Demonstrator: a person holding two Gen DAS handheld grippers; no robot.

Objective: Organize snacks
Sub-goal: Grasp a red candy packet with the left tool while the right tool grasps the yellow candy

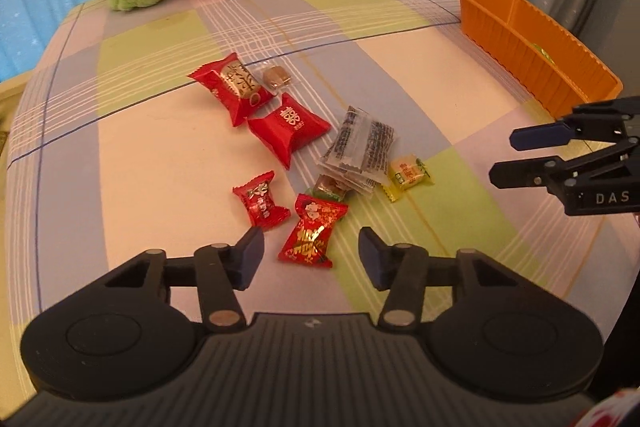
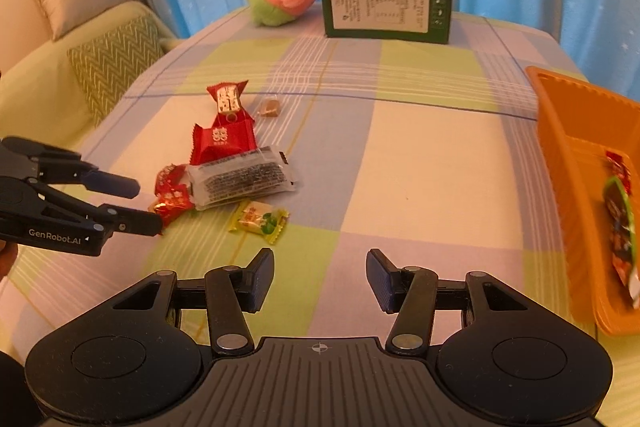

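Plaid tablecloth (image 1: 160, 147), left hand-held gripper (image 1: 311, 254) partly open over red candy (image 1: 310, 233), right hand-held gripper (image 2: 320, 277) empty, unclenched

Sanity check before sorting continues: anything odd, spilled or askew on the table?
Nothing damaged. The snacks lie loose in a heap on the checked tablecloth, several overlapping, outside the orange tray. The tray already holds a few packets. Both grippers are empty.

Warm, soft indoor light, faint shadows; strong fisheye bending, dark corners; slight blur at right edge.
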